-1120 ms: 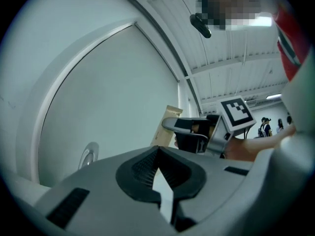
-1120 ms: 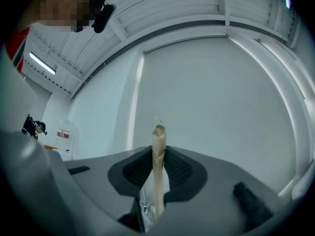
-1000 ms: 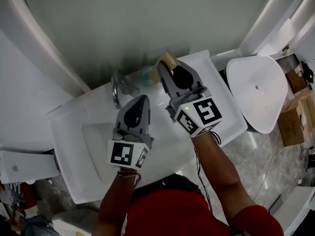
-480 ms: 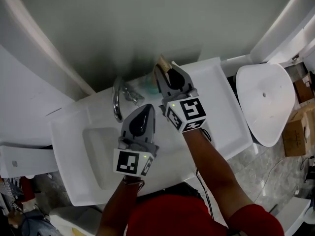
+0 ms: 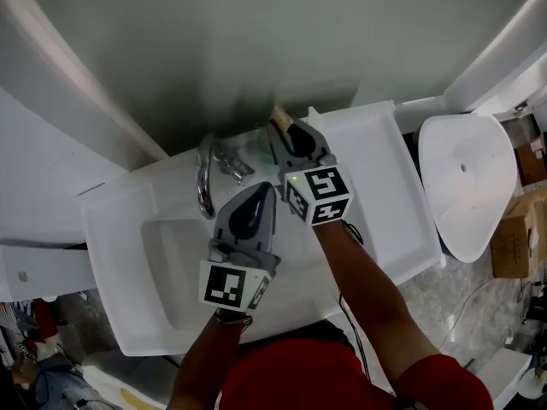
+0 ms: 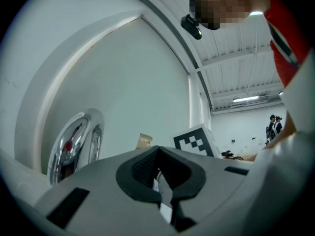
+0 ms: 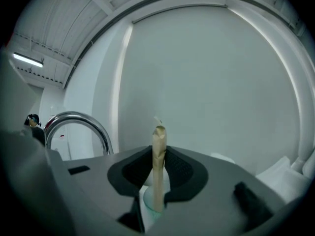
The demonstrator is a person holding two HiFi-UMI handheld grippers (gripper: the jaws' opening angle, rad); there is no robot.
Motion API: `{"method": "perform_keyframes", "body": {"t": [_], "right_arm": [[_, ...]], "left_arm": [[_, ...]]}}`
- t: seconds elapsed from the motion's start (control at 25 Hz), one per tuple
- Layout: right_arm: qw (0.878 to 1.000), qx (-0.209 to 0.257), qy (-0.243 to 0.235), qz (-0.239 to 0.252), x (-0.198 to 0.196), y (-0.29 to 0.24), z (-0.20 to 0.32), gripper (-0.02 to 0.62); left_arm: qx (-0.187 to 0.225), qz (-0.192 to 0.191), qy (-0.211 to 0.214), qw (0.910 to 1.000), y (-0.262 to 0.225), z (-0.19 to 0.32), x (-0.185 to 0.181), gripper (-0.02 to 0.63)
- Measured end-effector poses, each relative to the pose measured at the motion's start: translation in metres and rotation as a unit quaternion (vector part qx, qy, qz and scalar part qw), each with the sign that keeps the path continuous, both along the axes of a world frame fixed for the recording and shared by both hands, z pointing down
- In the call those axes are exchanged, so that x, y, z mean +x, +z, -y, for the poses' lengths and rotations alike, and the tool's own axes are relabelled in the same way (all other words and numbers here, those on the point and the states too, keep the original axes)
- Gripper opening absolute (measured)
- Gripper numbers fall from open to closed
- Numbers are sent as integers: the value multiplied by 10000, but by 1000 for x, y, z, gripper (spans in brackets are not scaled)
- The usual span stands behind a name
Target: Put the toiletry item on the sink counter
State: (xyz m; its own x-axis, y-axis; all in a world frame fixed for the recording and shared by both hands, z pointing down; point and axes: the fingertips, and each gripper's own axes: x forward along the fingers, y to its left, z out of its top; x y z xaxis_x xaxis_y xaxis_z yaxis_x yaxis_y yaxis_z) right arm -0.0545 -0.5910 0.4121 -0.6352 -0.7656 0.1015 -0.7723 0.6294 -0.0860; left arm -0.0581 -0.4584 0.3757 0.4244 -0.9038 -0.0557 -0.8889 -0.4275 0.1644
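While the person leans over a white sink counter, seen from above, the chrome faucet arches over the basin at the left. Just right of the faucet, the left gripper hovers over the basin's edge. Its jaws are drawn together with nothing between them, and it has moved little in the last second. Further right, the right gripper has come down noticeably. Its marker cube looked larger and nearer the camera a second ago, and the gripper now reaches low toward the back of the counter, beside the faucet's base. Its jaws stand narrow, clamped on the toiletry item, a thin tan packet. The packet stands upright and edge-on between the pads, its top poking out toward the grey-green wall. A pale green thing lies on the counter just below the packet; what it is cannot be made out. No view shows whether the packet's lower end touches the counter yet. The descent suggests the carrying is nearly done, and what seems left is to set the packet down, open the jaws and draw back.
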Motion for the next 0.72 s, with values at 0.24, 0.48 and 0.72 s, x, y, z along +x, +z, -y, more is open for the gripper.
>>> {"method": "perform_keyframes", "body": {"t": [0.24,0.48,0.72], "right_arm": [[9987,-387,2,-334,2,23,1,98],[9958,-649,58,-649,9,33,-4,150],[9914,-902,207,-928,21,48,-11,163]], "left_arm": [[19,-14,37,10000,1,-2,2,17],[-9,2,77,10000,3,-5,3,17],[8,2,167,9999,2,-10,5,17]]}}
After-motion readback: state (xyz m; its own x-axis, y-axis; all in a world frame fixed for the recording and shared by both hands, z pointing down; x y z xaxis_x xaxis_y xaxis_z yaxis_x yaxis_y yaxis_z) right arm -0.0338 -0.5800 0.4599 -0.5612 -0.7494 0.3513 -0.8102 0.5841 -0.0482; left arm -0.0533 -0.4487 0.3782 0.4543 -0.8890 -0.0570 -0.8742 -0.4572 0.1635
